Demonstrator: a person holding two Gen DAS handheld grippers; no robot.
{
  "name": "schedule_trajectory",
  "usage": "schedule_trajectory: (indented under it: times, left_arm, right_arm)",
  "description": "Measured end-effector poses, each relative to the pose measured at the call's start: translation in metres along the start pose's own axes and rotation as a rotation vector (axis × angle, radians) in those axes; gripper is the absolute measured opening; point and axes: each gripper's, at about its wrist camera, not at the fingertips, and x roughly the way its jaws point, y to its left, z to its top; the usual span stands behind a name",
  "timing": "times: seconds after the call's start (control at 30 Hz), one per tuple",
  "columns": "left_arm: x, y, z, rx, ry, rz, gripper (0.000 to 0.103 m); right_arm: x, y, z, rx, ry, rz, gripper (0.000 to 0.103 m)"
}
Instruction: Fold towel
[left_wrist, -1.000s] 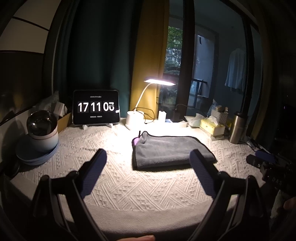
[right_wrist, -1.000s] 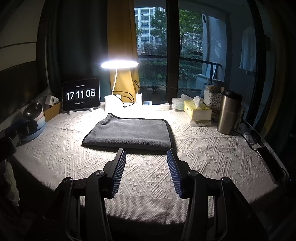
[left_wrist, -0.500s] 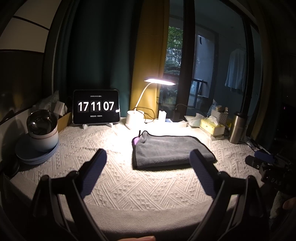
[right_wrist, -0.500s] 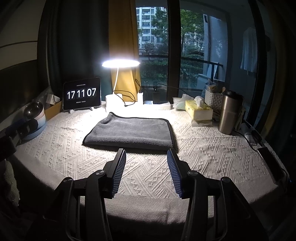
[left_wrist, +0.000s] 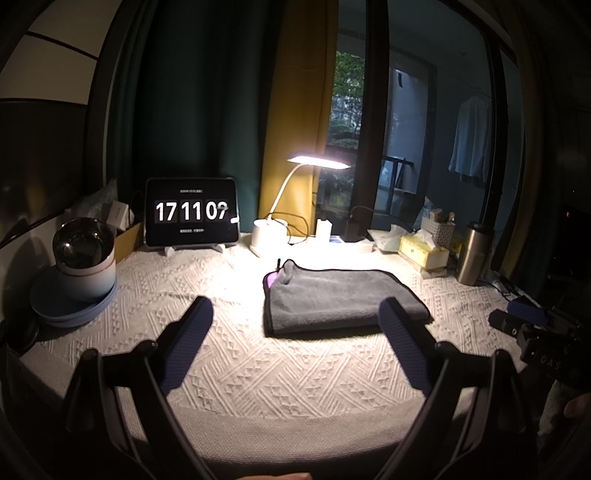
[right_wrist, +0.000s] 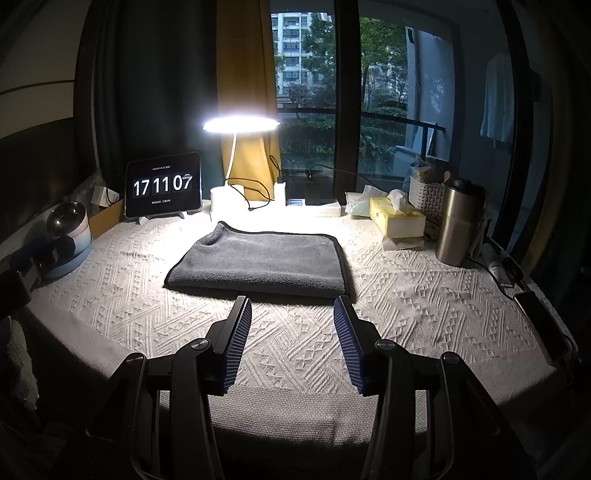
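While both grippers' jaws gape empty, towel (right_wrist: 260, 260) lies folded — lamp (right_wrist: 236, 155) behind.

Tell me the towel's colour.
Grey with a dark edge trim; the towel shows best in the right wrist view.

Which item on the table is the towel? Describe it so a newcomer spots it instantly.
Start at the lit desk lamp at the back of the white textured tablecloth. Directly in front of its base lies the towel, flat and already folded. It is the only dark grey cloth, with black edging; neighbours are hard objects like the clock tablet.
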Motion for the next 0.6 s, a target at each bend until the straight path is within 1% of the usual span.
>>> schedule_trajectory:
  times: [0.6]
  left_arm:
    - [0.0048, 0.0000, -0.0005, 0.000, 0.013, -0.009, 0.092]
  right_arm:
    - [0.0053, 0.0028, -0.0003, 0.001, 0.012, 0.004, 0.049]
